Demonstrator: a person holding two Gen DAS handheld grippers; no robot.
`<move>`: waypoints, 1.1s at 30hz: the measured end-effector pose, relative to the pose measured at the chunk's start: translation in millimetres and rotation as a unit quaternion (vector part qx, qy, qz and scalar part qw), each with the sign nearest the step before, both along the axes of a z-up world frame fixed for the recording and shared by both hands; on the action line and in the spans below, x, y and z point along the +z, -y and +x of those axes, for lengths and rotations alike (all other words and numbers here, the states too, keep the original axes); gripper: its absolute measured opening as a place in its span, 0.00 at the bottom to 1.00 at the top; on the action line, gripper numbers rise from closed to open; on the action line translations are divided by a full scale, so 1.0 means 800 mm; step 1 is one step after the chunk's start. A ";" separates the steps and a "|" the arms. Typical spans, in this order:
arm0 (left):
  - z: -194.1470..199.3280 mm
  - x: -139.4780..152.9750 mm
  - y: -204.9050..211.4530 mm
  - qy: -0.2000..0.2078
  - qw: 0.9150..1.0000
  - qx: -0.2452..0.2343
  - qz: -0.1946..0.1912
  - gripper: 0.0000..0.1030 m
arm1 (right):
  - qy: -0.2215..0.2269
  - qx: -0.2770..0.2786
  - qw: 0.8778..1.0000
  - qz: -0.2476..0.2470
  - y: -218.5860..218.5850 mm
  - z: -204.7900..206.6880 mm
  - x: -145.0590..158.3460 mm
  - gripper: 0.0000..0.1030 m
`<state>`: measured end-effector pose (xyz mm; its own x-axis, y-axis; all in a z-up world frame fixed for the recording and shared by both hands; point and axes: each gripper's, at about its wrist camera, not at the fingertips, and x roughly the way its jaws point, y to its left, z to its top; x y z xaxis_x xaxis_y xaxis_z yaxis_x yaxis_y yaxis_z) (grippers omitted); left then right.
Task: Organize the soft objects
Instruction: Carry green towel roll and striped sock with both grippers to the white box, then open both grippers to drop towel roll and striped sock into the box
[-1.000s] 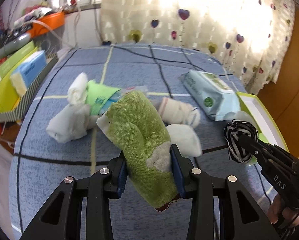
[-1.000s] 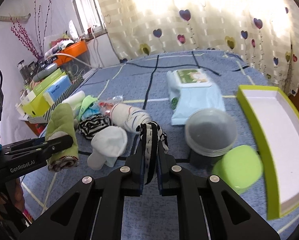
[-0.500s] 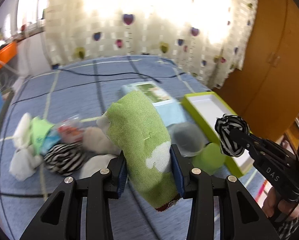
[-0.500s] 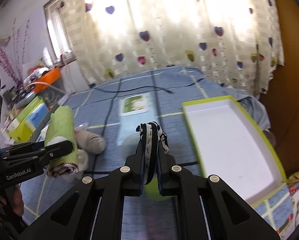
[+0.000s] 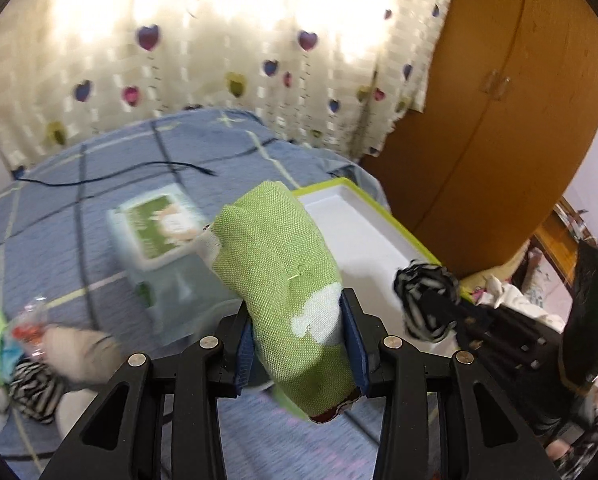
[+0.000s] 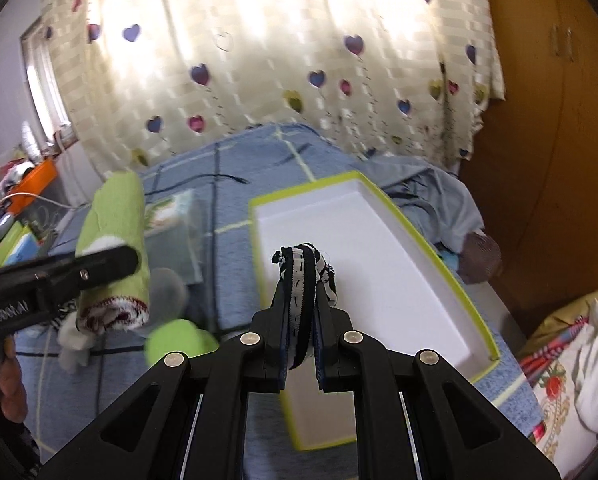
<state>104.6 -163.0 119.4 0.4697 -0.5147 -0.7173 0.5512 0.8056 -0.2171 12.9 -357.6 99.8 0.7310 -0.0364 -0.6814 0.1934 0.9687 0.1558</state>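
Note:
My left gripper (image 5: pixel 301 338) is shut on a rolled green cloth (image 5: pixel 279 272) with white patches and a red-stitched end, held in the air above the blue bed cover. My right gripper (image 6: pixel 303 312) is shut on a black-and-white striped fabric bundle (image 6: pixel 305 270), hovering over the near end of the white tray with a lime-green rim (image 6: pixel 383 264). The green cloth (image 6: pixel 117 236) and the left gripper show at the left of the right wrist view. In the left wrist view, the striped bundle (image 5: pixel 425 300) and the right gripper are at the right, beside the tray (image 5: pixel 363 224).
A wipes pack (image 5: pixel 159 232) lies on the bed (image 5: pixel 99 184) left of the tray. Several soft items, one zebra-striped (image 5: pixel 31 388), are piled at the far left. A lime lid (image 6: pixel 179 344) sits near the tray's corner. A wooden wardrobe (image 5: pixel 499 120) stands right; curtains hang behind.
Both grippers have swung to the right, away from the sock pile and toward the tray, each keeping its hold. The tray now lies directly under the right gripper.

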 end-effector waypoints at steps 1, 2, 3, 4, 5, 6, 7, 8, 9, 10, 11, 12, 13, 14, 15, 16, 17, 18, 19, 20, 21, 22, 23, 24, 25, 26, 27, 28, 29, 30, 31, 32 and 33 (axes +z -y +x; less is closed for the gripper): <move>0.003 -0.002 0.009 -0.002 1.000 -0.005 0.001 0.37 | -0.004 -0.003 1.000 -0.001 0.005 0.001 -0.005 0.10; 0.007 -0.006 0.020 -0.004 1.000 -0.013 0.005 0.37 | -0.010 -0.007 1.000 -0.002 0.008 0.001 -0.009 0.10; 0.009 -0.009 0.027 -0.007 1.000 -0.017 0.007 0.37 | -0.017 -0.009 1.000 -0.002 0.013 0.001 -0.016 0.10; 0.013 -0.013 0.035 -0.012 1.000 -0.023 0.007 0.37 | -0.021 -0.010 1.000 -0.002 0.015 0.002 -0.020 0.10; 0.018 -0.017 0.045 -0.025 0.999 -0.029 0.006 0.37 | -0.026 -0.011 1.000 -0.004 0.017 0.002 -0.025 0.10; 0.020 -0.020 0.050 -0.030 0.999 -0.032 0.006 0.37 | -0.029 -0.013 0.999 -0.005 0.019 0.002 -0.028 0.10; 0.022 -0.022 0.057 -0.031 0.999 -0.037 0.007 0.37 | -0.032 -0.014 0.999 -0.006 0.021 0.003 -0.032 0.10; 0.025 -0.024 0.068 -0.030 0.999 -0.043 0.011 0.37 | -0.035 -0.015 0.999 -0.006 0.022 0.003 -0.035 0.10; 0.027 -0.026 0.075 -0.032 0.998 -0.047 0.013 0.37 | -0.038 -0.015 0.999 -0.004 0.024 0.004 -0.038 0.10; 0.031 -0.030 0.084 -0.039 0.998 -0.053 0.012 0.37 | -0.041 -0.015 0.999 -0.003 0.026 0.004 -0.041 0.10; 0.034 -0.033 0.091 -0.045 0.997 -0.057 0.011 0.37 | -0.043 -0.015 0.999 -0.003 0.027 0.005 -0.043 0.10; 0.035 -0.035 0.097 -0.047 0.997 -0.061 0.012 0.37 | -0.046 -0.015 0.999 -0.004 0.029 0.005 -0.046 0.10; 0.037 -0.038 0.106 -0.046 0.997 -0.065 0.017 0.37 | -0.050 -0.013 0.999 -0.002 0.029 0.005 -0.049 0.10; 0.038 -0.042 0.111 -0.049 0.996 -0.066 0.019 0.37 | -0.054 -0.010 0.999 0.000 0.029 0.007 -0.052 0.10; 0.041 -0.045 0.115 -0.054 0.996 -0.068 0.019 0.37 | -0.056 -0.007 0.998 0.000 0.028 0.007 -0.054 0.10; 0.044 -0.049 0.119 -0.058 0.996 -0.069 0.020 0.37 | -0.061 -0.004 0.998 0.002 0.027 0.008 -0.058 0.10; 0.048 -0.054 0.123 -0.064 0.996 -0.066 0.023 0.37 | -0.065 0.001 0.998 0.008 0.026 0.008 -0.062 0.10; 0.050 -0.058 0.126 -0.066 0.995 -0.066 0.025 0.37 | -0.068 0.005 0.998 0.015 0.025 0.007 -0.066 0.10; 0.050 -0.060 0.127 -0.068 0.995 -0.066 0.026 0.37 | -0.073 0.014 0.997 0.027 0.023 0.007 -0.070 0.10; 0.051 -0.062 0.126 -0.070 0.995 -0.066 0.027 0.37 | -0.075 0.021 0.996 0.034 0.020 0.006 -0.072 0.10; 0.051 -0.063 0.126 -0.069 0.995 -0.067 0.028 0.37 | -0.073 0.034 0.996 0.034 0.013 0.005 -0.073 0.10; 0.053 -0.064 0.125 -0.069 0.995 -0.065 0.031 0.37 | -0.074 0.042 0.996 0.035 0.008 0.005 -0.073 0.10; 0.056 -0.065 0.123 -0.072 0.995 -0.062 0.031 0.37 | -0.075 0.052 0.995 0.039 0.002 0.005 -0.074 0.10; 0.057 -0.065 0.122 -0.073 0.995 -0.060 0.030 0.37 | -0.075 0.060 0.995 0.040 -0.003 0.004 -0.074 0.10; 0.058 -0.065 0.121 -0.074 0.995 -0.058 0.031 0.37 | -0.076 0.069 0.994 0.043 -0.009 0.004 -0.075 0.10; 0.058 -0.065 0.120 -0.072 0.995 -0.056 0.034 0.37 | -0.075 0.075 0.993 0.046 -0.012 0.004 -0.075 0.10; 0.058 -0.064 0.120 -0.068 0.995 -0.058 0.037 0.37 | -0.075 0.085 0.992 0.051 -0.017 0.003 -0.076 0.10; 0.058 -0.064 0.120 -0.066 0.995 -0.059 0.039 0.37 | -0.075 0.092 0.991 0.054 -0.020 0.003 -0.077 0.10; 0.058 -0.064 0.120 -0.068 0.995 -0.058 0.039 0.37 | -0.075 0.100 0.990 0.058 -0.023 0.003 -0.077 0.10; 0.058 -0.065 0.119 -0.069 0.995 -0.058 0.038 0.37 | -0.075 0.109 0.989 0.058 -0.027 0.001 -0.078 0.10; 0.059 -0.065 0.120 -0.070 0.995 -0.057 0.039 0.37 | -0.075 0.115 0.989 0.056 -0.031 -0.001 -0.078 0.10; 0.059 -0.066 0.120 -0.069 0.995 -0.056 0.042 0.38 | -0.075 0.121 0.988 0.054 -0.034 -0.002 -0.078 0.10; 0.059 -0.066 0.121 -0.069 0.995 -0.056 0.043 0.38 | -0.075 0.129 0.987 0.054 -0.036 -0.003 -0.078 0.10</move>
